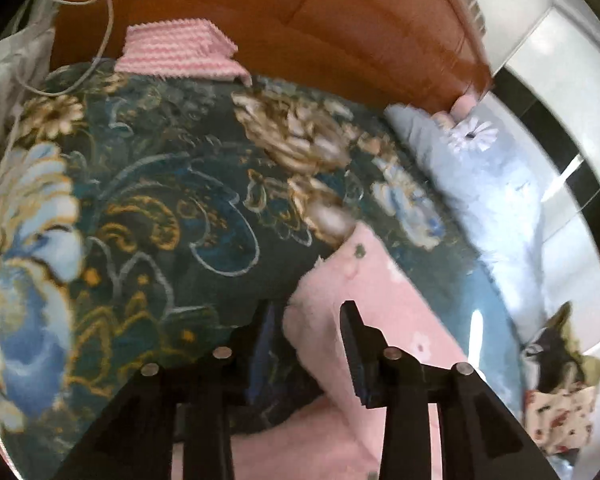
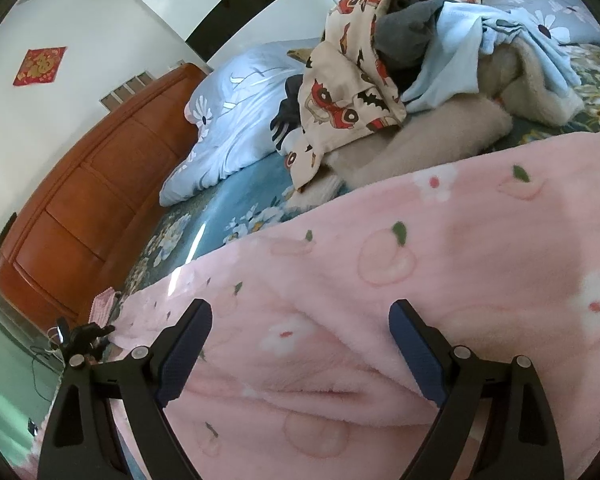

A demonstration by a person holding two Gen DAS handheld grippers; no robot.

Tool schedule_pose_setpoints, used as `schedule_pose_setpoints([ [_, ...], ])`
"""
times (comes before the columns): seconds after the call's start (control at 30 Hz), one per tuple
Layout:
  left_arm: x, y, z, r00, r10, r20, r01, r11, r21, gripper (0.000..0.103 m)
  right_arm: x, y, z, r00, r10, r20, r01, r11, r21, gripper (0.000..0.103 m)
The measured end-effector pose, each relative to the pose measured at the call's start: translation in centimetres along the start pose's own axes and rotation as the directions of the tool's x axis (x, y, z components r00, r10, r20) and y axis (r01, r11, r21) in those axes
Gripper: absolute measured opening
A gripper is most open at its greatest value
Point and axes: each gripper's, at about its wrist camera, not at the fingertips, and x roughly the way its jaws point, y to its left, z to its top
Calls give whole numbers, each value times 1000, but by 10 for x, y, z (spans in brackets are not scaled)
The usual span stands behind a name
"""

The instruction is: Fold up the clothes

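Note:
A pink fleece garment with peach and flower print [image 2: 400, 280] lies spread on the bed. In the left wrist view its corner [image 1: 380, 292] reaches up between my fingers. My left gripper [image 1: 306, 316] is open, its jaws on either side of the fleece's folded edge. My right gripper [image 2: 300, 320] is open just above the fleece, jaws wide apart, holding nothing. The left gripper also shows far off in the right wrist view [image 2: 86, 334] at the fleece's far end.
The bed has a dark teal floral cover [image 1: 148, 200]. A folded pink striped cloth [image 1: 180, 52] lies near the orange wooden headboard [image 1: 340, 20]. A light blue pillow [image 2: 236, 120] and a pile of unfolded clothes [image 2: 400, 60] lie at the back. A white cord [image 1: 100, 8] lies at the left.

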Motion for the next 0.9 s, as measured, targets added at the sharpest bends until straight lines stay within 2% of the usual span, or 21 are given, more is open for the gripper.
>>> schedule_pose_setpoints([
  [0.13, -51, 27, -12, 996, -50, 74, 53, 998, -46, 54, -4, 3, 0, 1000, 8, 7, -8, 1000, 7, 91],
  [0.2, -73, 48, -24, 995, -21, 98, 29, 996, -82, 56, -6, 6, -1, 1000, 21, 7, -21, 1000, 9, 91],
  [0.27, -83, 70, -38, 996, 7, 85, 4, 991, -131, 56, -8, 11, -2, 999, 31, 5, -31, 999, 8, 91],
  [0.47, -71, 95, -71, 998, -58, -21, 52, 978, -204, 56, -16, 31, -5, 998, 55, -4, -55, 998, -26, 91],
  [0.67, -67, 86, -78, 996, -90, -19, 85, 981, -177, 54, -48, 28, 0, 999, -14, 31, 14, 1000, -13, 91],
  [0.7, -68, 85, -78, 994, -103, -18, 99, 979, -177, 52, -56, 24, 2, 998, -35, 43, 35, 999, 0, 91],
  [0.77, -66, 85, -78, 991, -132, -24, 125, 975, -186, 37, -73, 14, 5, 994, -83, 69, 80, 996, 39, 91],
  [0.83, -60, 86, -79, 989, -141, -33, 132, 972, -196, 10, -89, 3, 6, 989, -115, 90, 106, 990, 94, 91],
  [0.9, -58, 87, -80, 989, -143, -25, 135, 968, -210, 7, -106, -7, 7, 984, -142, 107, 124, 980, 154, 91],
])
